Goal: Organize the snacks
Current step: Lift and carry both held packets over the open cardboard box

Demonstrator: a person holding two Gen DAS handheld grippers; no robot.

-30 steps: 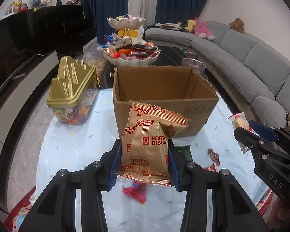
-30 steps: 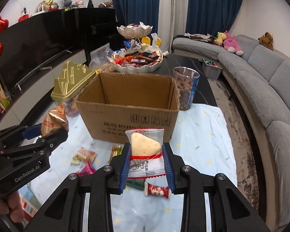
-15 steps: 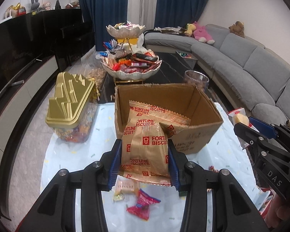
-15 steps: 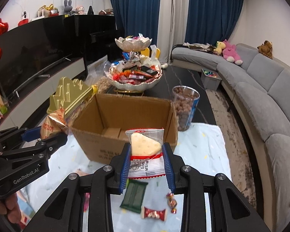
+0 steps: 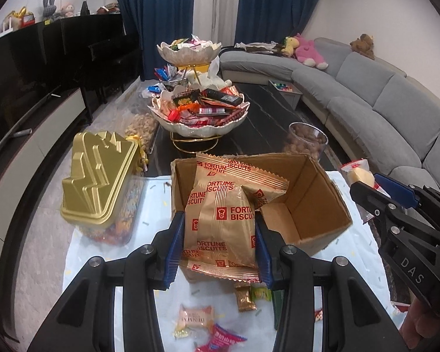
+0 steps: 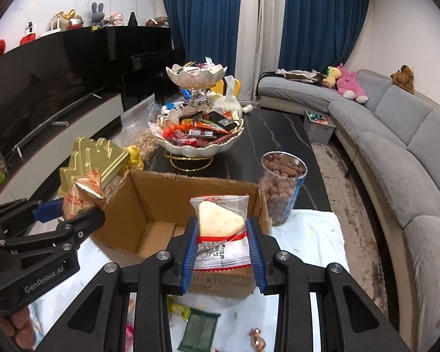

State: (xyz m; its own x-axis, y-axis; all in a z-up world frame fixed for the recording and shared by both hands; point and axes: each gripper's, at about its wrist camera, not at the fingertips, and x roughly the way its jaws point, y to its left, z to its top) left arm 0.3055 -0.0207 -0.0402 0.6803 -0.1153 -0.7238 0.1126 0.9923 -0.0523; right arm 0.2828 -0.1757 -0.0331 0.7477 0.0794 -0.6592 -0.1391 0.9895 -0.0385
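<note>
Hovering above the cardboard box (image 6: 149,205) rim, both grippers clamp snacks.

Gold Fortune Biscuits packet (image 5: 220,223) and cheese-wedge packet (image 6: 221,234) held above open cardboard box (image 5: 305,205).

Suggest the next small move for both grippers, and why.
Probably carry both forward over the cardboard box and release. The left gripper holds the Fortune Biscuits packet, the right gripper the cheese-wedge snack, both near the box's front edge; its visible inside looks empty.
</note>
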